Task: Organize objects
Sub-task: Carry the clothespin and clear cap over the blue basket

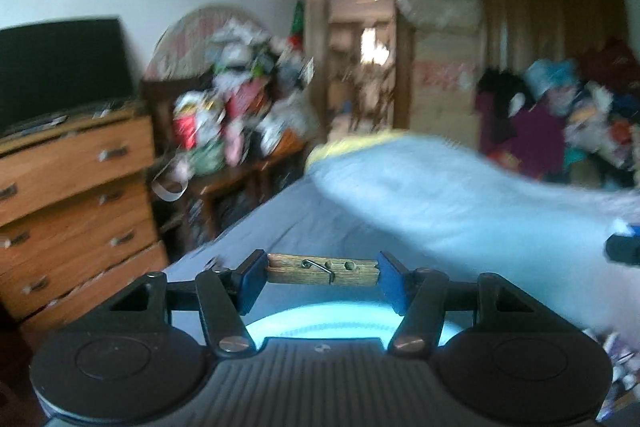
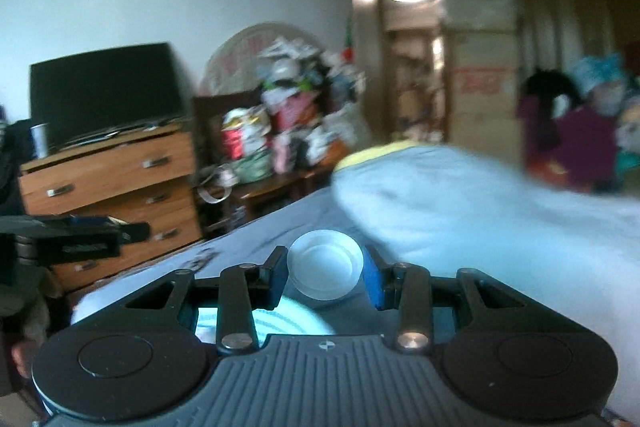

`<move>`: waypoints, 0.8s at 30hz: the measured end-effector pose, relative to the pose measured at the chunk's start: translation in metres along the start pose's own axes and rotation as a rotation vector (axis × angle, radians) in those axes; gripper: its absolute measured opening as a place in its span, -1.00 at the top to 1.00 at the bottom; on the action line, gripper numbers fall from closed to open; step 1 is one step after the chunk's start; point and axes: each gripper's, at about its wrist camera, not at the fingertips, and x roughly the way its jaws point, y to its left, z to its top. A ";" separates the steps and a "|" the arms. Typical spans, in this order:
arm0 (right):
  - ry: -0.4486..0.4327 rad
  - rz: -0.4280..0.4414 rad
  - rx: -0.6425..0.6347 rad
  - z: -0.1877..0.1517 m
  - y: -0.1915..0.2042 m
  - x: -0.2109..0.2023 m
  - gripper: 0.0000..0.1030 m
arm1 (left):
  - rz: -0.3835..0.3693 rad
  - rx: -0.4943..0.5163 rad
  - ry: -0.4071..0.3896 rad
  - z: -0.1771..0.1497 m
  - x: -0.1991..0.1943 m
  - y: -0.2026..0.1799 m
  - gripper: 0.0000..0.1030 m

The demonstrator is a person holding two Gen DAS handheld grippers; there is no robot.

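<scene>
While blur is smearing the room behind, the left gripper [image 1: 322,277] is clamping a wooden clothespin [image 1: 322,270] lengthwise above the bed [image 1: 280,219], and the right gripper [image 2: 325,273] is pinching a translucent lid [image 2: 325,264], hiding its lower edge.

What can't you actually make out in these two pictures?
- Left wrist view: the heap on the side table is motion-blurred; single items unreadable.
- Left wrist view: the wooden clothespin has both ends covered by the left gripper pads.
- Right wrist view: the white lid hides its far side; the right gripper body covers the glowing disc below.
</scene>
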 end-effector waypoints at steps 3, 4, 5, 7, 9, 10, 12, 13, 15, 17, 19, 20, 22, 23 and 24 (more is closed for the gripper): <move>0.063 0.051 -0.016 0.016 0.025 0.025 0.21 | 0.034 0.001 0.084 0.000 0.019 0.028 -0.20; 0.085 0.061 -0.025 0.020 0.033 0.033 0.21 | 0.038 0.002 0.106 -0.001 0.027 0.033 -0.20; 0.109 0.073 -0.028 0.023 0.040 0.041 0.21 | 0.039 0.003 0.138 -0.003 0.034 0.038 -0.20; 0.159 0.099 -0.011 0.028 0.050 0.055 0.21 | 0.034 0.000 0.200 -0.009 0.046 0.045 -0.20; 0.222 0.123 0.012 0.031 0.058 0.072 0.21 | 0.021 0.012 0.270 -0.020 0.063 0.045 -0.20; 0.246 0.128 0.017 0.031 0.060 0.078 0.21 | 0.011 0.016 0.295 -0.024 0.068 0.044 -0.20; 0.291 0.139 0.030 0.029 0.065 0.088 0.21 | 0.000 0.027 0.332 -0.033 0.076 0.045 -0.20; 0.311 0.146 0.038 0.026 0.067 0.094 0.21 | -0.005 0.027 0.343 -0.036 0.082 0.043 -0.20; 0.337 0.151 0.050 0.022 0.068 0.099 0.21 | -0.009 0.024 0.355 -0.041 0.089 0.041 -0.20; 0.352 0.151 0.053 0.018 0.068 0.099 0.21 | -0.011 0.029 0.360 -0.044 0.091 0.042 -0.20; 0.356 0.149 0.056 0.015 0.068 0.099 0.21 | -0.013 0.027 0.360 -0.044 0.096 0.039 -0.20; 0.356 0.147 0.055 0.016 0.069 0.099 0.21 | -0.014 0.028 0.359 -0.043 0.096 0.040 -0.20; 0.357 0.145 0.055 0.014 0.068 0.099 0.21 | -0.014 0.026 0.357 -0.042 0.098 0.038 -0.20; 0.356 0.145 0.056 0.014 0.068 0.098 0.21 | -0.015 0.025 0.355 -0.041 0.098 0.038 -0.20; 0.355 0.145 0.057 0.015 0.068 0.097 0.21 | -0.014 0.026 0.355 -0.040 0.099 0.035 -0.20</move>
